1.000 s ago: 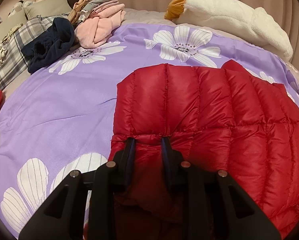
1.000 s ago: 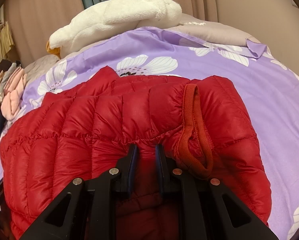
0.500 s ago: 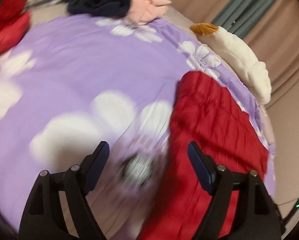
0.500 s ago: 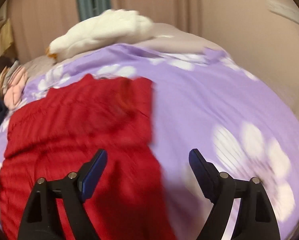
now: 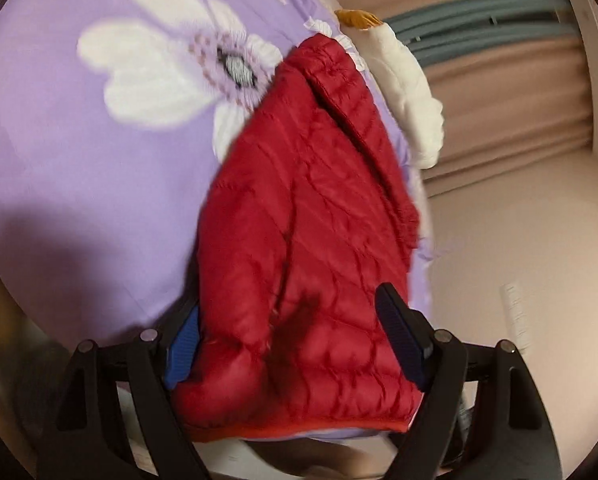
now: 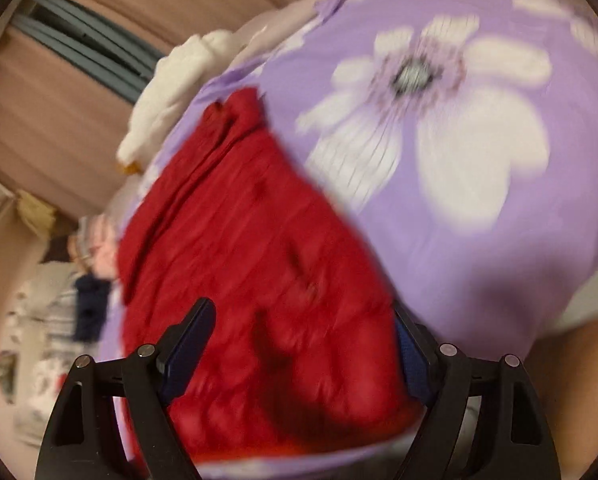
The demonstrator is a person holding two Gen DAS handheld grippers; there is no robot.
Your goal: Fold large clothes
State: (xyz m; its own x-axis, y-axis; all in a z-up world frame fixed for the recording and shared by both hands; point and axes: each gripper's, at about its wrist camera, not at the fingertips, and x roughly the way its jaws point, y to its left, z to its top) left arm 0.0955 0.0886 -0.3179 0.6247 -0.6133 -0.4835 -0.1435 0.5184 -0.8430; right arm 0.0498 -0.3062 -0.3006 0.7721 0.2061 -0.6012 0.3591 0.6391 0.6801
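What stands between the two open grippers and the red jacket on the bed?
Nothing visible. The red jacket already lies between the open fingers of the left gripper and the right gripper.

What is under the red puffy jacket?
The red puffy jacket lies on a purple bedspread printed with big white flowers. The bedspread shows all around it, but the part right beneath the jacket is covered, so nothing hidden there can be seen.

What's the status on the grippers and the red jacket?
Left gripper open, right gripper open, both straddling red jacket. Jacket folded on purple quilt. Nothing in the way.
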